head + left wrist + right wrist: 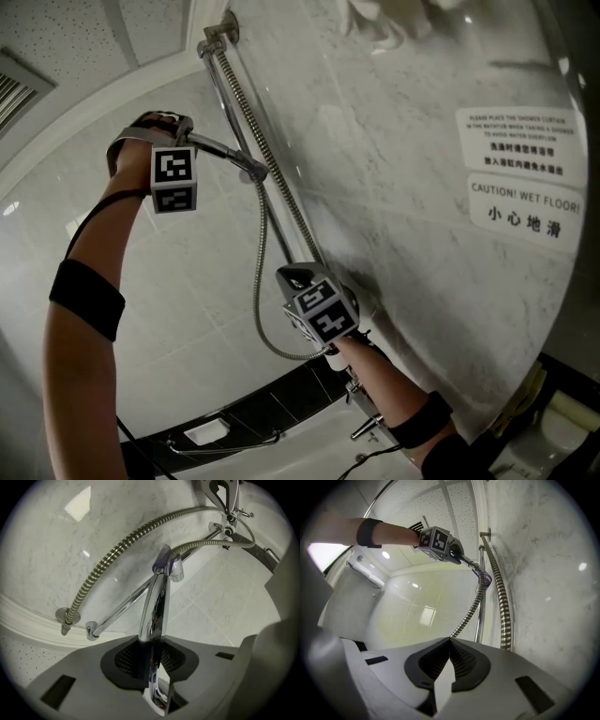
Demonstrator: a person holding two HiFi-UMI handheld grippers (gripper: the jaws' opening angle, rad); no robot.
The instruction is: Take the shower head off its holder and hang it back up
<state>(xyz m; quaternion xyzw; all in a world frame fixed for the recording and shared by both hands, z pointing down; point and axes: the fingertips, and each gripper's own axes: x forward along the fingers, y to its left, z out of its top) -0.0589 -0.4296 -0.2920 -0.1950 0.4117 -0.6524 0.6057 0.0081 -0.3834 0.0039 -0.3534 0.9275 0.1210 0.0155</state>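
The left hand-held gripper [154, 654] grasps the chrome shower head [157, 606] near the wall rail [122, 609]. The right hand-held gripper [450, 641] is clenched, with nothing inside, lower down.

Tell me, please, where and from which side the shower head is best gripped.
Grip the shower head by its straight chrome handle, partway along, clamping across its narrow width and coming from the end away from the rail. The hose joins at the rail end, so that side is crowded. The left gripper is shut on it this way.
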